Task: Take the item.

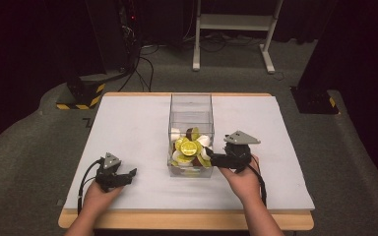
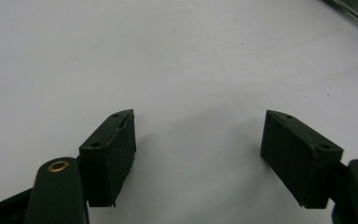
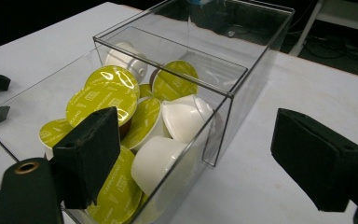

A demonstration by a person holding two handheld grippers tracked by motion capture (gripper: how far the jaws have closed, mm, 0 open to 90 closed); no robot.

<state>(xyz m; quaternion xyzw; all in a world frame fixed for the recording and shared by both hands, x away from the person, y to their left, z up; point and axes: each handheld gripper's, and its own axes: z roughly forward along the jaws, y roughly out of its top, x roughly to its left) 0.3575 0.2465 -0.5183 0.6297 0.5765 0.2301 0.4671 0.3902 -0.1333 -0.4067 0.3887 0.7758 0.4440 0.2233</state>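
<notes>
Distance settles which hand works next: the left gripper rests low on the white table, jaws spread wide over bare surface and gripping nothing, well apart from the clear box. That box runs lengthwise away from the person, its near end heaped with coffee capsules, green foil lids up. Just beside its right wall sits the right gripper, jaws open and empty, straddling that wall with one jaw over the capsules, so the pile lies directly ahead and left of its tips.
</notes>
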